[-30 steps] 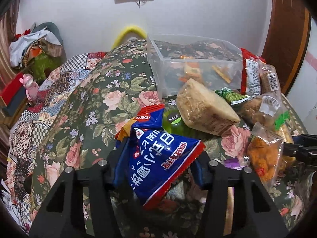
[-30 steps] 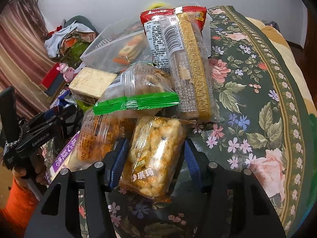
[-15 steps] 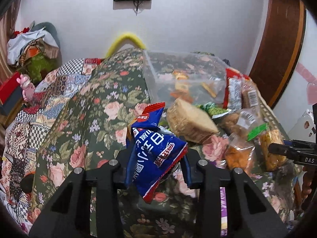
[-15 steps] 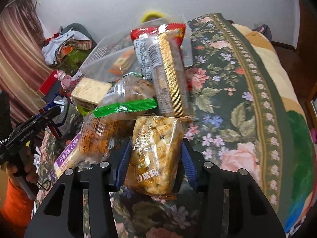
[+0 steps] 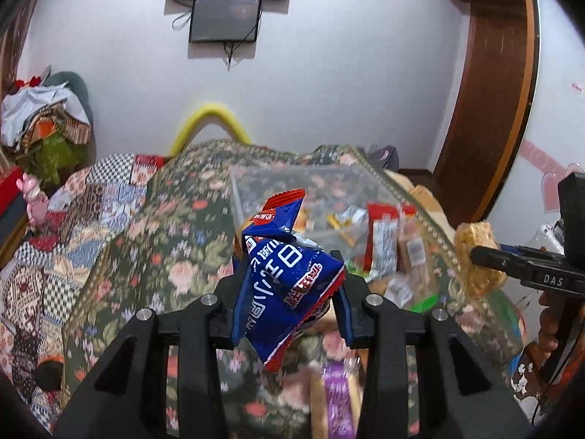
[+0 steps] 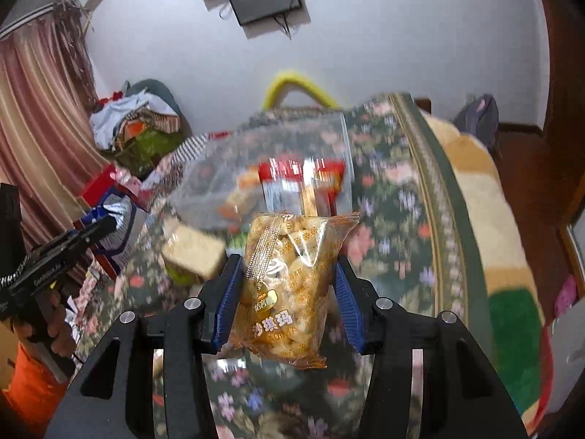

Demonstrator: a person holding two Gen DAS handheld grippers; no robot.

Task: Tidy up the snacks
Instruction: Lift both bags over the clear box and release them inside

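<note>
- Left gripper (image 5: 289, 294): clamped on blue snack packet (image 5: 283, 285); packet now raised clear of the floral bedspread (image 5: 153, 241), where a second ago it lay low among the pile.
- Blue snack packet: red-edged, white lettering, crumpled between both blue pads; its top corner stands in front of the clear plastic bin (image 5: 314, 186).
- Right gripper (image 6: 287, 292): clamped on yellow puffed-snack bag (image 6: 289, 285); bag lifted off the pile it rested against earlier, and hanging above the bedspread.
- Yellow puffed-snack bag: transparent wrap, gold band on its left side; also seen from the left wrist view at far right, held in the other tool's black fingers.
- Clear plastic bin: on the bedspread beyond both packets, a few small snacks inside; blurred in both views.
- Remaining pile: red-topped packet (image 5: 382, 234), green-sealed bag (image 5: 420, 298), pale wafer block (image 6: 193, 254) and purple-labelled pack (image 5: 338, 402) lie on the bedspread, unmoved since before.
- Wall screen (image 5: 225, 18): now fully in view, formerly only its lower edge.
</note>
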